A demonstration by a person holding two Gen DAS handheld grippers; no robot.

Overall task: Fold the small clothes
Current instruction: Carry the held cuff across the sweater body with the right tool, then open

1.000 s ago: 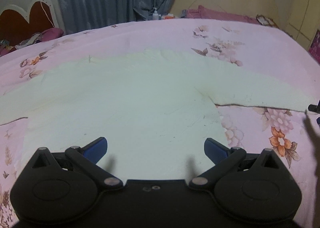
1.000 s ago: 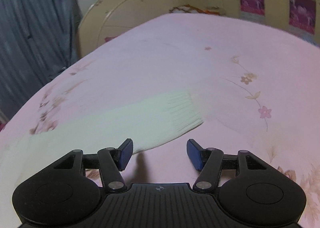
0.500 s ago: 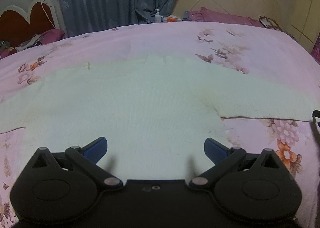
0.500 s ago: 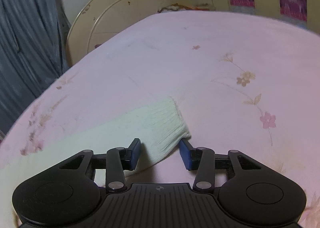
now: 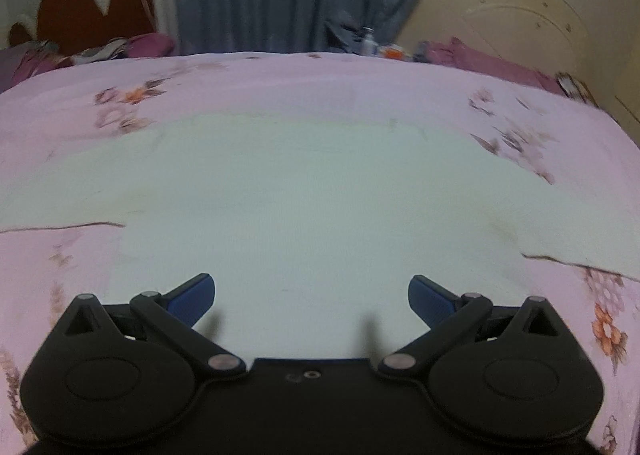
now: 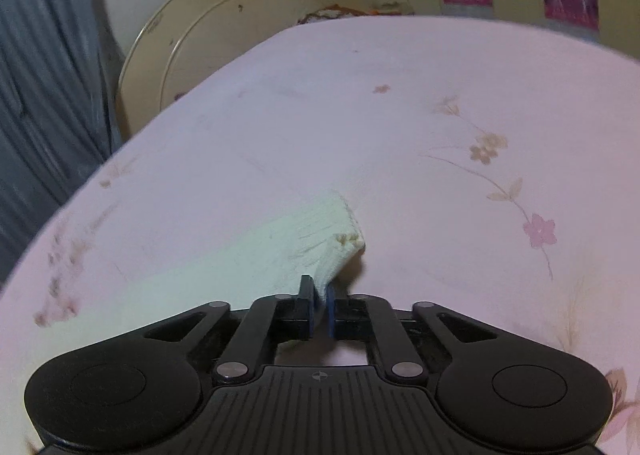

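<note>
A: Where is the sweater [image 5: 312, 207] now?

B: Spread flat on the pink flowered bed [image 5: 280, 79], body in the middle and a sleeve running out to each side. Its long axis, cuff to cuff, lies across the left view from side to side.

A: And the right claw [image 6: 319, 309]?

B: It is pinched shut on the cuff [image 6: 336, 239] of the right sleeve. The ribbed end rises off the bed into the blue pads, and the sleeve trails away from the claw to the left, back toward the body.

A: So which way does the fold go?

B: My guess is across: the sleeve would be carried leftward, along its own length, and laid over the chest. The body lies to the left of the right claw, so that is the direction that matters.

A: The left claw [image 5: 312, 297]?

B: Wide open, gripping nothing. It hovers low over the near hem of the sweater, pointing forward toward the collar, with the body straight ahead and centred between its fingers.

A: Which hand is nearer the work?

B: The right one has the sleeve already. The left sits closer to the body, and the left sleeve lies off to its left side.
</note>
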